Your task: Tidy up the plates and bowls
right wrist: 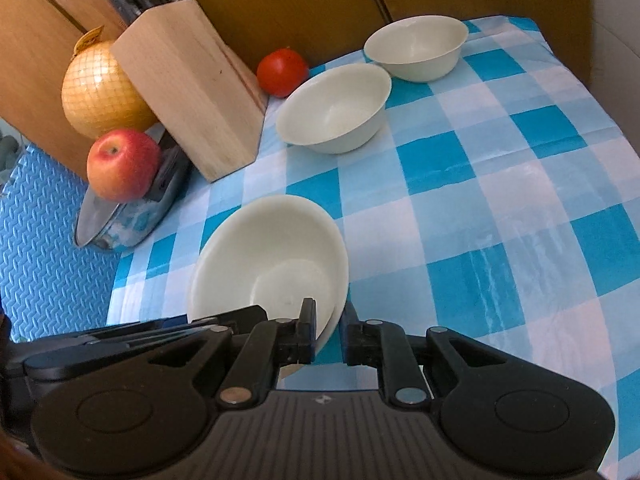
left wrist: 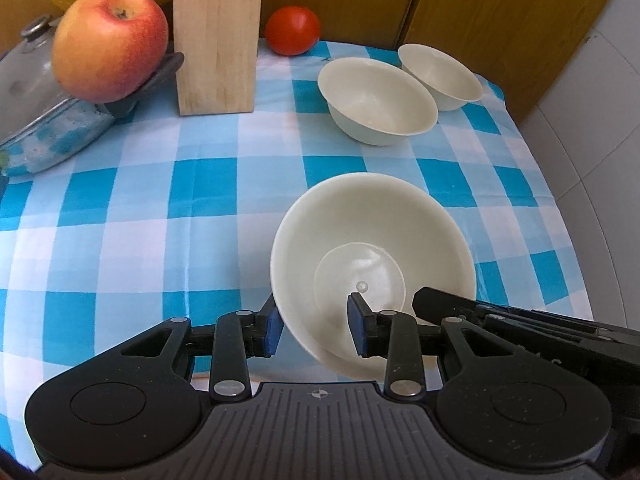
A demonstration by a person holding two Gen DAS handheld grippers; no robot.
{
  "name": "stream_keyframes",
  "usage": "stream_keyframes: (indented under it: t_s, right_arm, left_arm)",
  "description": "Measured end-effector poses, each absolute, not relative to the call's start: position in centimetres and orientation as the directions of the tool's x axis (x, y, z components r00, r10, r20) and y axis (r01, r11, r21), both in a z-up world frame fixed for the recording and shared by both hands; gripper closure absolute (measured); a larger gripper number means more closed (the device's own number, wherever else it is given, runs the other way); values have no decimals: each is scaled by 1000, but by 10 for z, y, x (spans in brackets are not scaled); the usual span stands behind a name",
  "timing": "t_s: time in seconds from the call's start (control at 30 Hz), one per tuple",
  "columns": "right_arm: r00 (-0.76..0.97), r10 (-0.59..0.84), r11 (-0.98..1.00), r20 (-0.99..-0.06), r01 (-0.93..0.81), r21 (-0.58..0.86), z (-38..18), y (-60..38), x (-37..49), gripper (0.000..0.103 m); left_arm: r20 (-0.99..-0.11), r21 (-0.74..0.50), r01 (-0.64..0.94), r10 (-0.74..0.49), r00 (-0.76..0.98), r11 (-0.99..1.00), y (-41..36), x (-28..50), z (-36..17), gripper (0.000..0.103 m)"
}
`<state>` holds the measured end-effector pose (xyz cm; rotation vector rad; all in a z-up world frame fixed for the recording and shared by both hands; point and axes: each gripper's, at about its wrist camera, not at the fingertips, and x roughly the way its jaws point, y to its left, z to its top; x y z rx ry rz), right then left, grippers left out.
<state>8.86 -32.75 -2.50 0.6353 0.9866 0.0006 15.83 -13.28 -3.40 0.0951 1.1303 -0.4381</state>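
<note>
Nearest the lens: left gripper [left wrist: 316, 326], black with blue pads, fingers spread either side of the near rim of a tilted cream-white plastic bowl [left wrist: 372, 256], one pad outside the wall, the other inside; contact with the wall not clear. Right gripper [right wrist: 328, 330] at the same bowl's [right wrist: 272, 256] other edge, fingers narrowly parted around the rim, not visibly pressing. Bowl tipped, over a blue-and-white checked tablecloth [left wrist: 168, 200]. Further back, a second cream bowl [left wrist: 376, 100] upright, just beside a third cream bowl [left wrist: 440, 74]. Behind: red tomato [left wrist: 293, 30], pale wooden knife block [left wrist: 218, 36], red-yellow apple [left wrist: 110, 42] resting on a lidded metal pot [left wrist: 44, 120].
</note>
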Motion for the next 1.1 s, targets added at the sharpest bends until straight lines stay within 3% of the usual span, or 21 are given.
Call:
stream_keyframes:
  t_s: [0.37,0.43,0.5,0.6,1.1]
  right_arm:
    - [557,270,816,-785,301,494,-31,-332,98,88]
    - [557,267,814,-786,307,494,-31,-334,98,88]
    - [560,247,817,-791,318,481,-29,-336,97,84]
    - [580,222,820,-784,325,472,-21,-343,93,81]
    - [694,46,778,-719,426,461,1,-381,126,75]
  left_arm:
    - [-890,-146,382,-289,351,913,-140,168,-37,60]
    - [-890,-128,379,-275,364,916,-140,169,-37,54]
    - [-884,-102,374,-256,390,922,-138,170,-34,33]
    - [-861,-92,340,-246,445,936,-124,177,-23,25]
    - [-836,-119,270,-244,492,955,-145,225,-3,21]
